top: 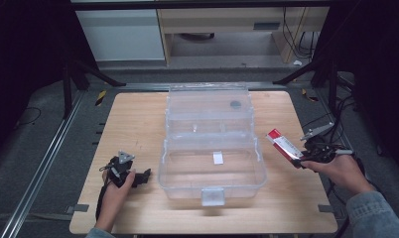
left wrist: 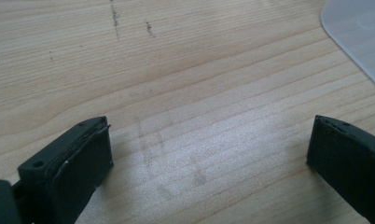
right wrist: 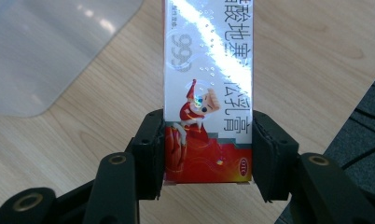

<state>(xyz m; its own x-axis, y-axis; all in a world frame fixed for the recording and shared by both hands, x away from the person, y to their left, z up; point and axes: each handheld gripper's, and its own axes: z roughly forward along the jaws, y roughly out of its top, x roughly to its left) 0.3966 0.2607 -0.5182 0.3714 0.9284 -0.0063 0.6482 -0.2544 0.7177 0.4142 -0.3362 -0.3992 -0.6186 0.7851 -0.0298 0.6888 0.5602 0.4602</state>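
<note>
A clear plastic storage box point(top: 211, 168) stands open in the middle of the wooden table point(top: 133, 114), its lid tipped back. To its right, my right gripper point(top: 301, 157) is shut on a slim red and white carton point(top: 283, 143), lifted a little above the table. In the right gripper view both pads press the red end of the carton point(right wrist: 207, 84), whose white part carries printed characters. On the left, my left gripper point(top: 147, 174) rests on the table beside the box, jaws wide open over bare wood point(left wrist: 209, 154).
A small white slip point(top: 217, 157) lies inside the box, and a dark round disc point(top: 235, 104) sits on the lid. The table's right edge meets dark floor mat point(right wrist: 363, 116) close to my right hand. A corner of the clear box point(left wrist: 358, 32) shows at upper right in the left gripper view.
</note>
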